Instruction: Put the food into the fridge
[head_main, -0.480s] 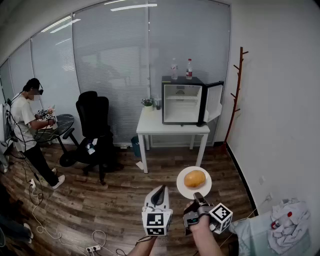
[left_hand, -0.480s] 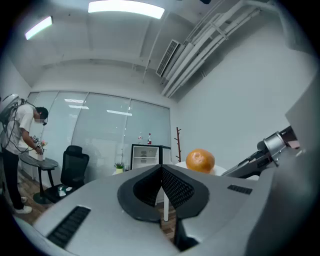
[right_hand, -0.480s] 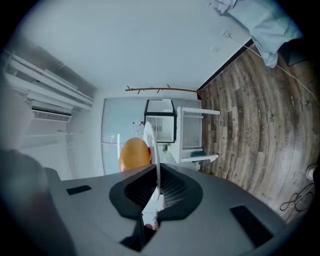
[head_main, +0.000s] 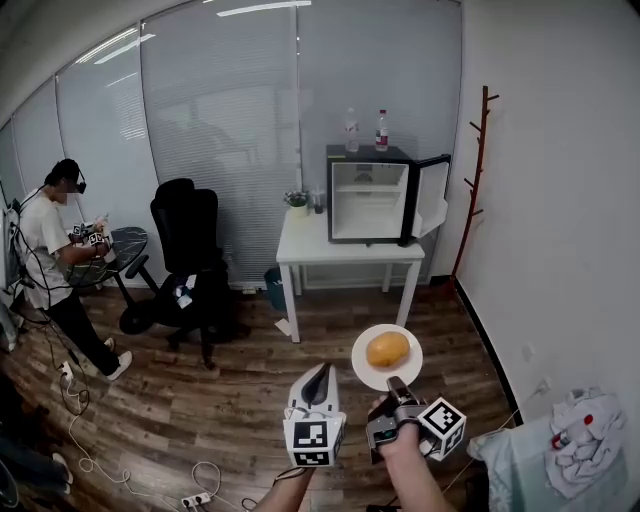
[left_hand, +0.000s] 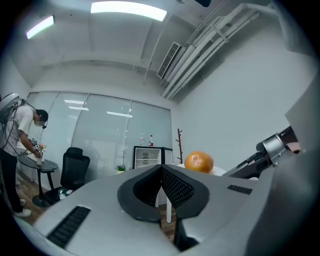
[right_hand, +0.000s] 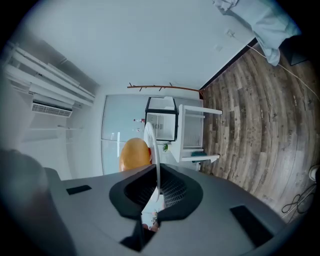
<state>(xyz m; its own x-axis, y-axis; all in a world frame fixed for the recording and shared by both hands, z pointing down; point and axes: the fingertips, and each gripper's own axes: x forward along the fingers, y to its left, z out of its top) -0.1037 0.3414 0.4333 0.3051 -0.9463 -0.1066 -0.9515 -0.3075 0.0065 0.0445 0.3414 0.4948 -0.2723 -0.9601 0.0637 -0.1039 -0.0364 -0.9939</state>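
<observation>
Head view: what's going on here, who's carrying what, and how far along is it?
A person stands across the room from the fridge, a gripper in each hand. The right gripper is shut on the rim of a white plate carrying a round orange food item. The left gripper is shut and empty beside it. The fridge stands open on a white table ahead, so the food is not yet inside.
</observation>
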